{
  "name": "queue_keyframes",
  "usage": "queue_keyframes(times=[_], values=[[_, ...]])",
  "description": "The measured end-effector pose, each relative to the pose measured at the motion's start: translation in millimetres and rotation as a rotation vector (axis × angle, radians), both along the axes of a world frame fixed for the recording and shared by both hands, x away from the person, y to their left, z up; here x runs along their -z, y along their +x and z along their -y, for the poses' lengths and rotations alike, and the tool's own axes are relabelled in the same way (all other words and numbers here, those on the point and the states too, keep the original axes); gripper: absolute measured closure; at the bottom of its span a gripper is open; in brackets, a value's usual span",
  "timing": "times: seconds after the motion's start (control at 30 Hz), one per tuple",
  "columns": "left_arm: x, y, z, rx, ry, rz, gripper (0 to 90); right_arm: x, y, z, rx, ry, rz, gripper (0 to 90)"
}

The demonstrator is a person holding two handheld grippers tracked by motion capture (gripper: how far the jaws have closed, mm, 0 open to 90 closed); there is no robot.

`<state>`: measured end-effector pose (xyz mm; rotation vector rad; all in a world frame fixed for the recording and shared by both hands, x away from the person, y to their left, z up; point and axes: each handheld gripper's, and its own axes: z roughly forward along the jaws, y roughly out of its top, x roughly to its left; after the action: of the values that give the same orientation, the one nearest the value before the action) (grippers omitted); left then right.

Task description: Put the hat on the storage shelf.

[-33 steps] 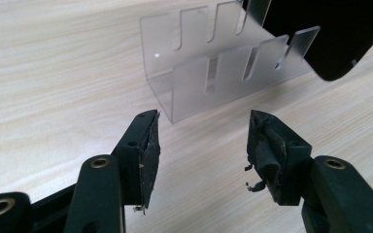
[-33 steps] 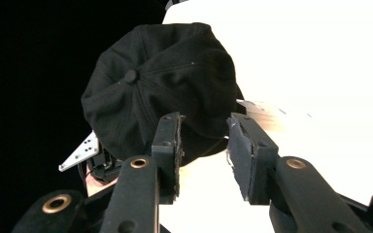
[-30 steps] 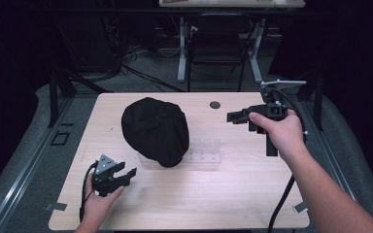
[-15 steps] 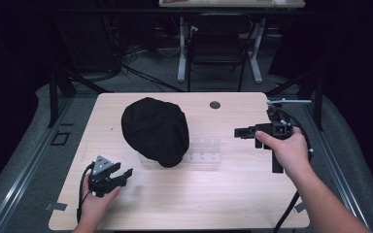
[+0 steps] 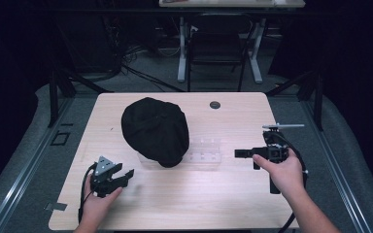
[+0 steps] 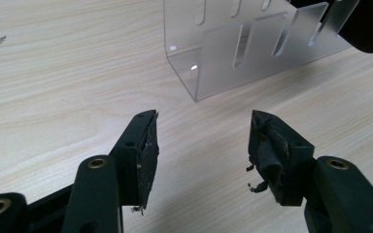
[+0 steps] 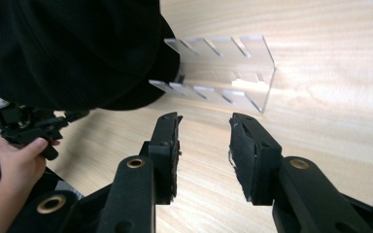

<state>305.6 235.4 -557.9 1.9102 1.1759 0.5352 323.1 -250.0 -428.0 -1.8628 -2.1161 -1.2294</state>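
Your right gripper (image 5: 240,154) is wide and empty, just been opening, with the clear slotted rack (image 5: 203,151) straight ahead beside the black cap (image 5: 154,130), so line up square and clamp its end wall while your left gripper (image 5: 124,175) idles open.

I see black cap (image 5: 154,130) | domed, crown up, draped over left end of clear slotted rack (image 5: 205,153) | rack's right end bare, upright on table (image 5: 189,204).

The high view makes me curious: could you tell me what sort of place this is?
Probably a lab or recording studio: a lone wooden table on grey floor mats, dark surroundings, cables trailing across the floor, and a desk frame with a chair behind.
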Motion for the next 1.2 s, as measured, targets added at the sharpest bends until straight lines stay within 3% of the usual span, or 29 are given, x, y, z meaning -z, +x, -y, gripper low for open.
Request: queue_keyframes(times=[0.3,0.33,0.37,0.4,0.47,0.5,0.63,0.77,1.0,1.07,1.2], values=[[2.1,0.6,1.9,0.008,0.005,-0.014,44.6,45.4,-14.9,5.0,0.042,0.022,0.032,62.2],[2.6,0.6,2.5,0.010,0.005,-0.018,44.6,55.3,-18.5,5.6,0.052,0.000,0.046,61.4],[2.6,0.6,2.5,0.010,0.005,-0.018,44.6,55.3,-18.5,5.6,0.052,0.000,0.046,61.4],[3.1,0.8,2.9,0.010,0.005,-0.018,44.6,64.1,-23.4,5.0,0.056,-0.059,0.073,60.4],[3.4,0.9,3.2,0.009,0.005,-0.019,44.6,67.2,-25.0,3.8,0.066,-0.070,0.090,59.7],[3.6,0.9,3.4,0.009,0.004,-0.019,44.6,74.1,-29.7,3.7,0.056,-0.117,0.121,59.4],[3.5,0.7,4.0,0.011,0.000,-0.019,44.6,83.6,-35.2,3.7,0.069,-0.144,0.154,58.9],[4.0,0.7,3.7,0.010,0.002,-0.021,44.6,97.5,-43.4,1.7,0.092,-0.215,0.216,55.4],[4.9,0.9,3.4,0.008,-0.003,-0.018,44.5,108.0,-51.4,0.8,0.120,-0.240,0.290,52.9],[5.6,1.3,3.3,-0.001,0.001,-0.020,44.5,111.8,-57.9,2.9,0.150,-0.249,0.348,52.9],[5.4,1.4,2.1,-0.006,-0.004,-0.025,44.5,117.0,-64.2,4.0,0.162,-0.267,0.369,52.9]])
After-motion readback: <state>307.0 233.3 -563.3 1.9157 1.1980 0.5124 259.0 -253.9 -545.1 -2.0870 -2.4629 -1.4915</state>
